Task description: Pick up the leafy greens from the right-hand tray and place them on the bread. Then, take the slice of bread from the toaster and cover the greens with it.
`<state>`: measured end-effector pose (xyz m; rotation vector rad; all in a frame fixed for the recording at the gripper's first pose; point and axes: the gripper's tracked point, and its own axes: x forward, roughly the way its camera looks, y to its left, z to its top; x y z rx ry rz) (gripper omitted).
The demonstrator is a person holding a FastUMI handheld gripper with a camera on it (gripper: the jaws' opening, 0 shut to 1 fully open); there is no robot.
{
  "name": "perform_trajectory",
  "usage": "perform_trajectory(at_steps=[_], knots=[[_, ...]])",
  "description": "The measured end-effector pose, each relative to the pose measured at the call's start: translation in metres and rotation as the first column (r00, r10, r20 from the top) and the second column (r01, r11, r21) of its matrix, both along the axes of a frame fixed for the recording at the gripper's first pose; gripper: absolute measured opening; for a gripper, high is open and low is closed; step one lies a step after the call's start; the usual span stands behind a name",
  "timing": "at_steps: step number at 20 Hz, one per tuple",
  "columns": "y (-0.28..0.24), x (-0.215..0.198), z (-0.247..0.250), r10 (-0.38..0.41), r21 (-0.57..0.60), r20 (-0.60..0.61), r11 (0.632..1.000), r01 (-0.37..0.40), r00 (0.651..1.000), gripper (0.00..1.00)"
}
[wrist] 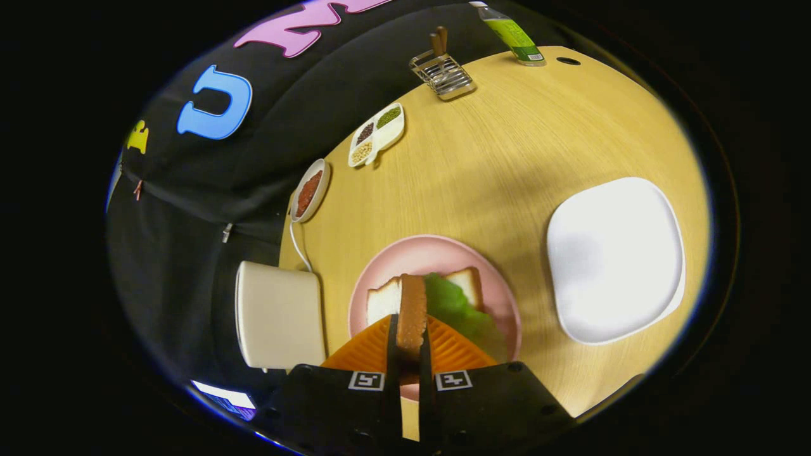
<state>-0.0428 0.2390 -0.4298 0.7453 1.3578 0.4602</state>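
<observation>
gripper (410,354) is clenched on a toast slice (412,313), both fingers (392,354) pressed flat against its two faces. the slice stands on edge between them, its brown crust turned toward the camera and its far end reaching out past the fingertips. the tool is tilted down over the table (507,145), so the wooden top fills the scene beyond it, and the fingers hang above the near rim of a pink plate (405,253).

on that plate lies a bread slice (385,297), flat, with the greens (456,310) spread over its right part and spilling toward the plate's near right rim. a corner of bread (467,284) shows beyond the greens. the held slice is directly over the middle of this bread, between its bare left half and the leaf; whether its lower edge touches them cannot be told.

left of the plate, just beside it, sits the cream toaster (279,316) at the table edge, a white cord (298,244) running from it. right of the plate, well apart, is a white tray (614,259). farther off along the left edge stand a small bowl (310,190) with red contents and a divided dish (377,134) of grains. beyond those are a wire rack (443,75) and a green bottle (514,37).
</observation>
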Motion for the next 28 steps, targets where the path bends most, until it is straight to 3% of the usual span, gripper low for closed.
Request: perform_trajectory(at_steps=[2, 3, 4, 7, 9, 14, 18, 19, 23, 28], knots=[[-0.008, -0.001, -0.011, 0.011, -0.061, 0.002, 0.998, -0.011, 1.0, 0.19], [-0.009, -0.003, -0.013, 0.024, -0.071, 0.008, 0.997, -0.023, 1.0, 0.35], [-0.012, -0.002, -0.014, 0.032, -0.1, 0.018, 0.995, -0.03, 0.999, 0.35], [-0.021, -0.001, -0.018, 0.088, -0.184, 0.079, 0.98, -0.073, 0.993, 0.53], [-0.026, 0.0, -0.018, 0.132, -0.238, 0.116, 0.966, -0.102, 0.984, 0.59], [-0.039, 0.003, -0.007, 0.162, -0.294, 0.194, 0.951, -0.101, 0.967, 0.64], [-0.056, 0.011, 0.012, 0.15, -0.316, 0.269, 0.947, -0.06, 0.951, 0.87], [-0.061, 0.013, 0.016, 0.149, -0.324, 0.291, 0.945, -0.05, 0.945, 0.98], [-0.079, 0.036, 0.05, 0.141, -0.37, 0.402, 0.929, 0.02, 0.905, 0.99], [-0.085, 0.062, 0.116, 0.112, -0.357, 0.548, 0.927, 0.111, 0.829, 0.99]])
